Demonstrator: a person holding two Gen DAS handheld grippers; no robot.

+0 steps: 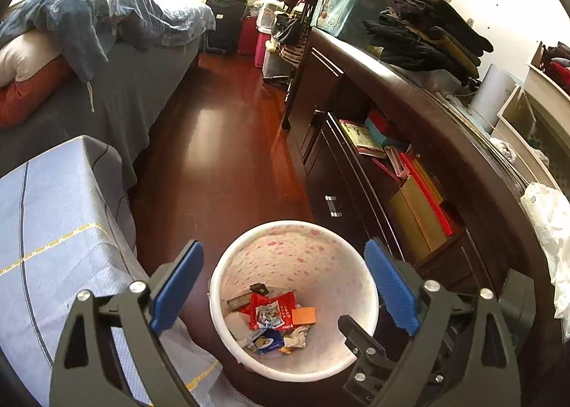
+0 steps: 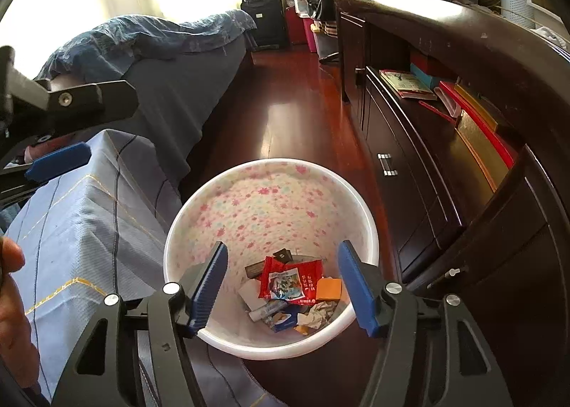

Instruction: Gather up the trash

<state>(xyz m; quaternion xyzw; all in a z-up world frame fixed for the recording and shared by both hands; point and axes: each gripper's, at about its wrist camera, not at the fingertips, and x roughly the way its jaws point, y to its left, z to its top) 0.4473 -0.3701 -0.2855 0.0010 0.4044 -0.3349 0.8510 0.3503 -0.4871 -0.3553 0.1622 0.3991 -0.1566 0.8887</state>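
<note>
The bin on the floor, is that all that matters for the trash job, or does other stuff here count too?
Part of the job:
- bin
- red wrapper
- orange card
- crumpled tissue
- left gripper, open
- right gripper, open

Just lying about:
- bed
- suitcase
- folded clothes
- books

Both wrist cameras looked steeply down from close above the white waste bin [image 1: 245, 257], facing along the wooden floor [image 1: 213, 129] toward the window at 12 o'clock. Both views shared the bin, the bed [image 2: 171, 86] at 10 o'clock and the dark cabinet [image 2: 445, 171] at 2 o'clock.
</note>
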